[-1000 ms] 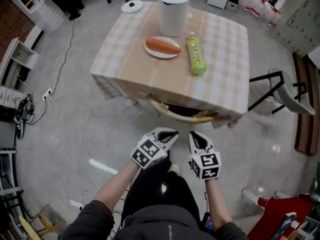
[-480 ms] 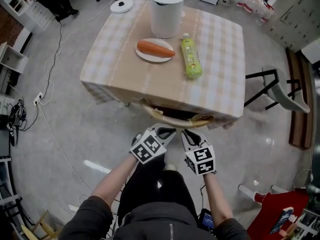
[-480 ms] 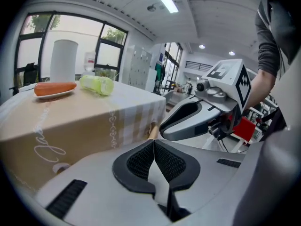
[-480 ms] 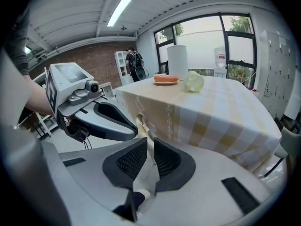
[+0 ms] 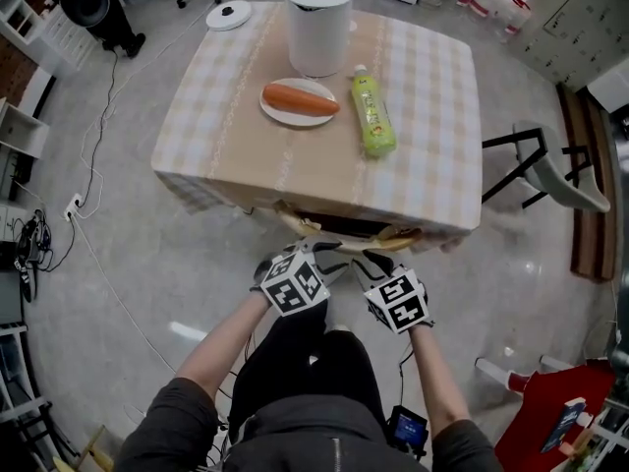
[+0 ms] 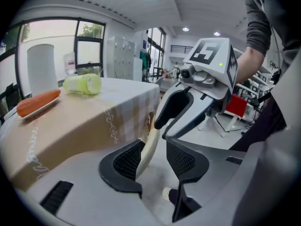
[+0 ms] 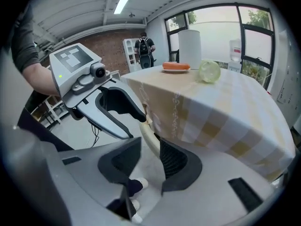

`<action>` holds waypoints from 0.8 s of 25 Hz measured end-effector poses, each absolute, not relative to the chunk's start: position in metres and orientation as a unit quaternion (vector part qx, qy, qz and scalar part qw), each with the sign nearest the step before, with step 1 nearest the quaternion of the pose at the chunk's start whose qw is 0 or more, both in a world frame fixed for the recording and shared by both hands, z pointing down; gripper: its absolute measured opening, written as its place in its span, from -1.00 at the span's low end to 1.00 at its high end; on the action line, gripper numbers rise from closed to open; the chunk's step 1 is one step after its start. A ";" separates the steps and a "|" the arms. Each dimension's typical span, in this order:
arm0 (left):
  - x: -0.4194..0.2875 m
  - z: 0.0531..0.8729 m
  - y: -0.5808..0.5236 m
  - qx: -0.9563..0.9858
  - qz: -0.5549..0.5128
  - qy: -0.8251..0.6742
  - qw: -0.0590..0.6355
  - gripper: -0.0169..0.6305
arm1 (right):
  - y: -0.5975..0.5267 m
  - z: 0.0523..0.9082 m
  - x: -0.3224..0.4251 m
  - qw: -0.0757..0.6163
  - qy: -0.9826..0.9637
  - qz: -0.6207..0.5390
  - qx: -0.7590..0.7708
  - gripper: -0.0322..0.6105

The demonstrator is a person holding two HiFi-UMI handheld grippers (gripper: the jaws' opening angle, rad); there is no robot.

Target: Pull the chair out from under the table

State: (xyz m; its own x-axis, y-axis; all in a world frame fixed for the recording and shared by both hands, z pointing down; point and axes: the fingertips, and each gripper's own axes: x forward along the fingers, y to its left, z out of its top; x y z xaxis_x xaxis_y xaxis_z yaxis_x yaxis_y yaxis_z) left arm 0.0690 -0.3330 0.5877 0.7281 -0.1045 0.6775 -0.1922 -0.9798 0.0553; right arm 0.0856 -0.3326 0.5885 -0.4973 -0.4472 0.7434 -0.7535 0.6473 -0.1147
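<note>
Head view shows the chair [image 5: 393, 236] tucked deep under the table [image 5: 432, 116], with only its curved cream back rail [image 6: 148, 145] poking out below the checked tablecloth [image 5: 211, 180] at the near edge. On the table, well apart from the work, sit a plate [image 5: 295, 122] with a carrot [image 5: 300, 98], a green bottle [image 5: 373, 116] lying on its side, and a white cylindrical container [image 5: 319, 23] at the far side.

The 2 grippers sit side by side at the rail. The left gripper [image 6: 153, 158] has just been opening its jaws. They stand apart with the rail running between them, close to the left one, not pinched. The right gripper [image 7: 146, 161] has also just been opening, to a narrower gap. The rail lies along its right jaw, and it looks released rather than clamped.

The step in hand appears to be taking hold of the rail. To do it well:
- Seat the rail deep on the ribbed pads [image 6: 183, 159].
- Close both grippers firmly, spaced evenly about the rail's middle.
- Draw straight toward the near side, low and level, so the chair slides without twisting.

The cloth hem hangs just above the rail. Pinching it would likely drag the cloth and upset the bottle and container.
</note>
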 end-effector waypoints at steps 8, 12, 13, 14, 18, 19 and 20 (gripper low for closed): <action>0.062 0.611 -0.328 0.906 0.422 -0.019 0.011 -0.23 | -0.333 0.608 0.091 0.435 -0.836 0.148 0.301 -0.34; 0.058 0.626 -0.330 0.883 0.466 0.016 -0.050 -0.20 | -0.337 0.619 0.097 0.484 -0.831 0.092 0.258 -0.33; 0.058 0.630 -0.330 0.877 0.475 0.024 -0.063 -0.20 | -0.338 0.622 0.098 0.494 -0.829 0.079 0.249 -0.32; 0.058 0.634 -0.330 0.872 0.482 0.030 -0.073 -0.20 | -0.338 0.626 0.098 0.504 -0.827 0.066 0.239 -0.32; 0.058 0.646 -0.336 0.855 0.505 0.045 -0.109 -0.20 | -0.335 0.644 0.102 0.550 -0.813 0.025 0.189 -0.29; 0.058 0.649 -0.337 0.851 0.509 0.049 -0.116 -0.20 | -0.335 0.648 0.103 0.559 -0.809 0.019 0.180 -0.29; 0.059 0.651 -0.339 0.848 0.513 0.054 -0.120 -0.20 | -0.335 0.651 0.104 0.565 -0.806 0.015 0.174 -0.29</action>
State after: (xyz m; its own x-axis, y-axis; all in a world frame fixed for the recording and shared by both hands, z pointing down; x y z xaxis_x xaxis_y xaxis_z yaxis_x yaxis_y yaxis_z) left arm 0.0585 -0.3392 0.6512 0.4673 -0.0324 0.8835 0.2145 -0.9653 -0.1488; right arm 0.1041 -0.3347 0.6514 -0.3002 -0.2634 0.9168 -0.2965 0.9393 0.1728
